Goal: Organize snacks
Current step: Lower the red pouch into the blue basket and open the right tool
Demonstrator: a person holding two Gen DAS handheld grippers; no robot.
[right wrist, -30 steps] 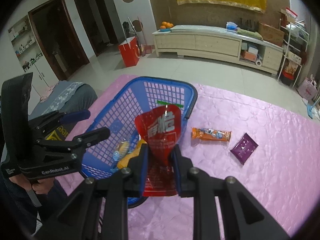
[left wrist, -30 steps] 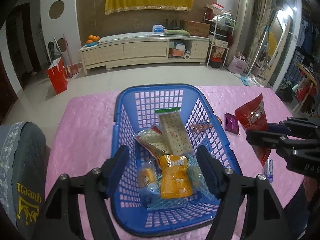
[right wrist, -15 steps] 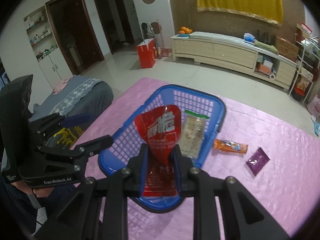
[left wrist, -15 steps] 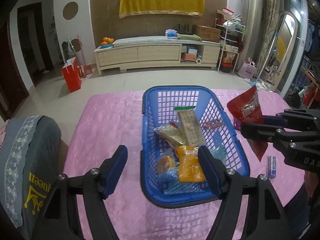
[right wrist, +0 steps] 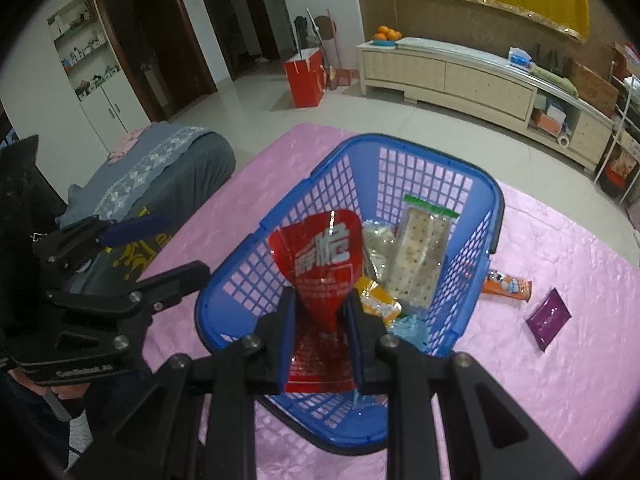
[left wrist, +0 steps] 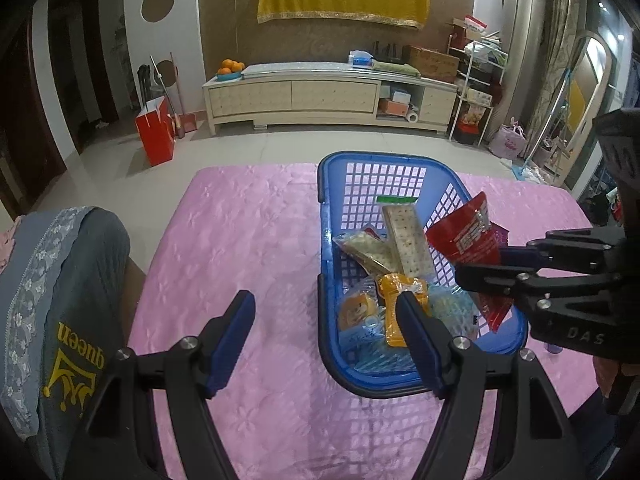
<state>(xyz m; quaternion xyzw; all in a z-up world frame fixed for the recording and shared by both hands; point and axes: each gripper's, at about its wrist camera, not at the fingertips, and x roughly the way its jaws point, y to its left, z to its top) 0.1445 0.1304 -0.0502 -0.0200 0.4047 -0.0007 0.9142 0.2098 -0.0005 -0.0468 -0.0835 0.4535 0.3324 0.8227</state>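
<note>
The red snack pouch [right wrist: 322, 266] is clamped between the pads of the right gripper [right wrist: 320, 308] and is held above the near end of the blue basket [right wrist: 495, 216], which stands on the pink tablecloth [left wrist: 248, 240]. Inside the basket are seen a long cracker pack [right wrist: 420, 256], a clear biscuit bag [left wrist: 366, 250], an orange packet [left wrist: 400, 300] and pale blue wrappers [right wrist: 410, 330]. The left gripper [left wrist: 326, 318] is held with its jaws apart and empty, astride the basket's left wall. An orange bar [right wrist: 506, 286] and a purple packet [right wrist: 548, 318] are left on the cloth. The basket floor is partly hidden by the pouch.
</note>
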